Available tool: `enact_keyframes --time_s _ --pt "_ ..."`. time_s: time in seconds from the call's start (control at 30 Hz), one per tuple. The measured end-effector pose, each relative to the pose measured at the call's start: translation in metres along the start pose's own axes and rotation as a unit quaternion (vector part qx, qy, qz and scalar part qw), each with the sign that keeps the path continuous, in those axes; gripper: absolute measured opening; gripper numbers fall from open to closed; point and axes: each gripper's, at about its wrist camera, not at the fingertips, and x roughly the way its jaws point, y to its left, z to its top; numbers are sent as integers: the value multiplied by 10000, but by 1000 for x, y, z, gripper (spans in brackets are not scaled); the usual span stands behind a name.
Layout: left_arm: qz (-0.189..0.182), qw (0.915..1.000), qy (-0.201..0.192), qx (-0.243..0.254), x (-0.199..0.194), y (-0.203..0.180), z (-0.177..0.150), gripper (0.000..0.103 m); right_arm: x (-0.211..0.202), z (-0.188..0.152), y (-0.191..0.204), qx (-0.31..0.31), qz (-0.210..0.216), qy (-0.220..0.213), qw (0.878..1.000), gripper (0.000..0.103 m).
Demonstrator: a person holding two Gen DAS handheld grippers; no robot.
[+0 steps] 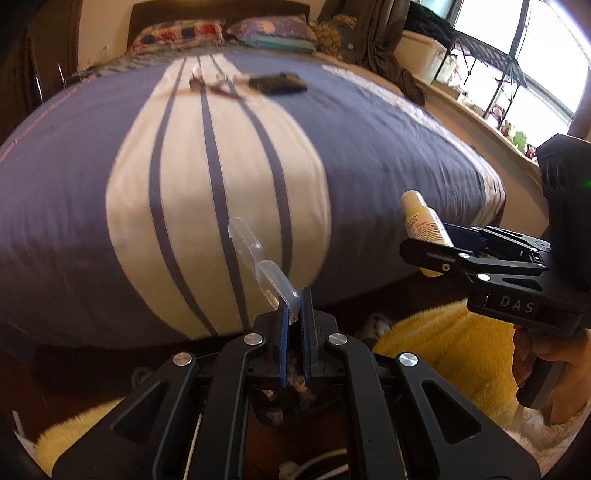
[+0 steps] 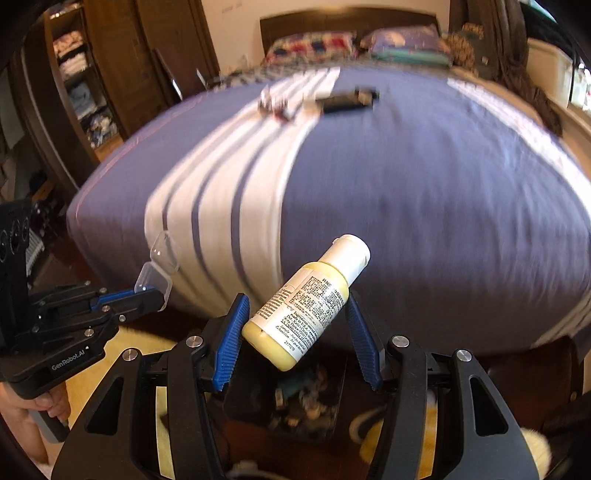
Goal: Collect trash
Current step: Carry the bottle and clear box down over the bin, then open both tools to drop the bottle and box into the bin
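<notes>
My left gripper [image 1: 295,306] is shut on a clear plastic packaging piece [image 1: 258,258], held up in front of the bed's foot; it also shows in the right wrist view [image 2: 157,271]. My right gripper [image 2: 295,314] holds a small yellow bottle [image 2: 310,306] with a white cap, tilted between the blue pads [image 2: 231,339]; the bottle also shows in the left wrist view [image 1: 424,225]. Below both grippers stands a dark bin [image 2: 291,402] with scraps inside. Small wrappers [image 1: 218,86] and a dark flat object [image 1: 279,83] lie far up the bed.
The bed [image 1: 369,147] has a purple cover with a white striped band. Pillows [image 1: 177,35] lie at the headboard. A yellow fluffy rug [image 1: 450,350] covers the floor. A wooden wardrobe [image 2: 110,74] stands left, and a window sill with clutter [image 1: 498,114] runs right.
</notes>
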Motion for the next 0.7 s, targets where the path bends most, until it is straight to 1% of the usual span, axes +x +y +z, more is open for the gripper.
enact_keyframes --time_s 0.1,0.3,0.37,0.53,0.7 --pt "-157 9991 395 -68 20 1 -22 5 18 -23 -2 62 16 344 9994 55" --pt "-223 9942 1035 -205 66 8 -57 5 60 -61 -8 280 76 935 9952 55" --pt "-243 9912 1272 -283 84 11 -67 5 69 -69 -9 340 99 1054 9938 55" --pt "-261 9843 1707 -360 121 18 -83 5 98 -82 -12 429 60 1390 9893 55" --pt "-290 9789 1989 -366 143 18 -89 5 125 -88 -10 445 60 1722 9840 55"
